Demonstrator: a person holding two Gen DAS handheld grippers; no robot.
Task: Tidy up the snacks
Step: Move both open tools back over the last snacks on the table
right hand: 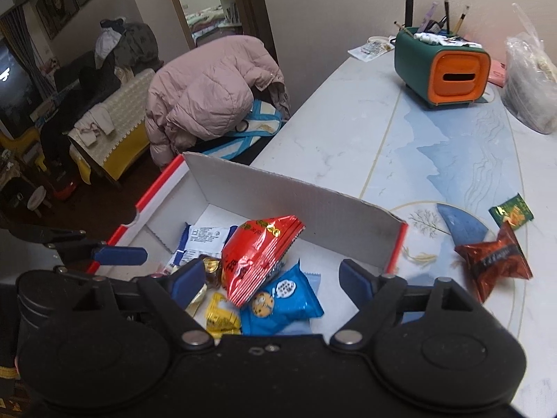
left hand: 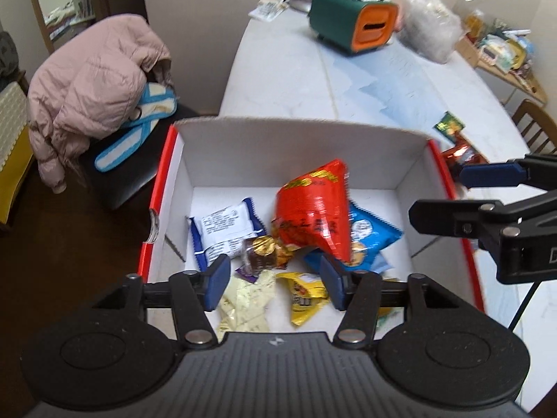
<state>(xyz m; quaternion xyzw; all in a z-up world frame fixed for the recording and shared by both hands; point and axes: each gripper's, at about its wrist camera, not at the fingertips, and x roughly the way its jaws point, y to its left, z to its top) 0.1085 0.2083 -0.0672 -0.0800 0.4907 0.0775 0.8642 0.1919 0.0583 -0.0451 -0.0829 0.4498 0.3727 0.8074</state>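
Note:
A white cardboard box (left hand: pixel 303 146) (right hand: pixel 278 195) with red outer sides holds several snacks. A red bag (left hand: pixel 313 209) (right hand: pixel 257 254) leans on a blue cookie packet (left hand: pixel 369 233) (right hand: pixel 282 299), beside a white-and-blue packet (left hand: pixel 222 226) and a yellow packet (left hand: pixel 306 296). My left gripper (left hand: pixel 275 280) hangs open above the box's near end, nothing between its pads. My right gripper (right hand: pixel 269 278) (left hand: pixel 437 195) is open over the box's right side, empty too. On the table right of the box lie a dark red bag (right hand: pixel 494 261) and a small green packet (right hand: pixel 511 212).
A green-and-orange desk organizer (right hand: pixel 442 69) with brushes, a lamp and a clear plastic bag (right hand: pixel 529 87) stand at the table's far end. Left of the table, a pink jacket (left hand: pixel 94 87) lies on a chair. A wooden chair (left hand: pixel 532 125) is at the table's right edge.

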